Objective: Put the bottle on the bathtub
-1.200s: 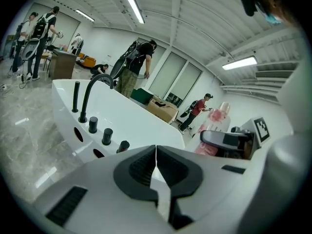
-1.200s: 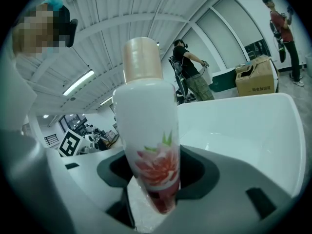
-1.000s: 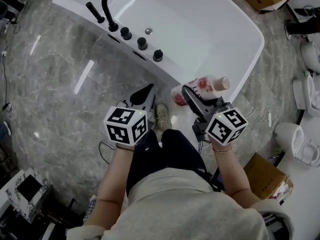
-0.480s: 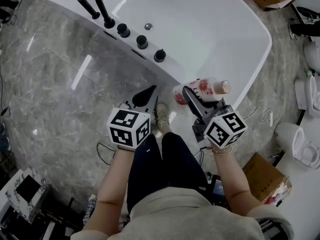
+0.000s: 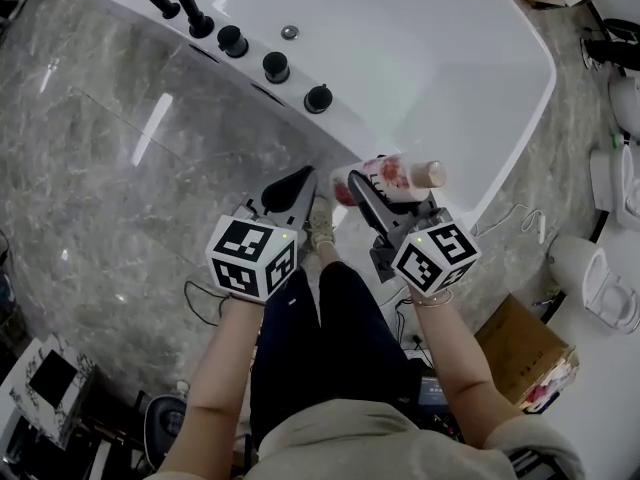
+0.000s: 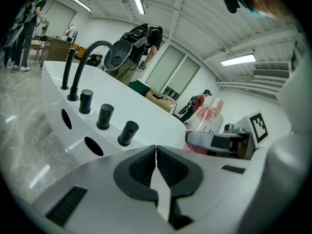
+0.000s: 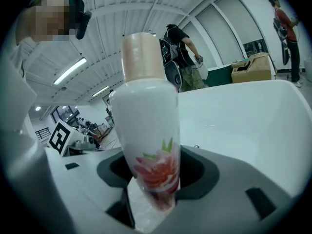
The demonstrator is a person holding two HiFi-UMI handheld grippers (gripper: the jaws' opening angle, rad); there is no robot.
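Carrying step: the right gripper [image 5: 375, 188] clasps the bottle [image 5: 398, 175] low down, near the rim of the tub [image 5: 520, 138], the left gripper [image 5: 293, 185] is clenched empty; next the bottle wants setting upright on that rim, I'd say

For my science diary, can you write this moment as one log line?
left gripper: shut, empty | right gripper: shut on bottle | bottle: near bathtub edge, not set down
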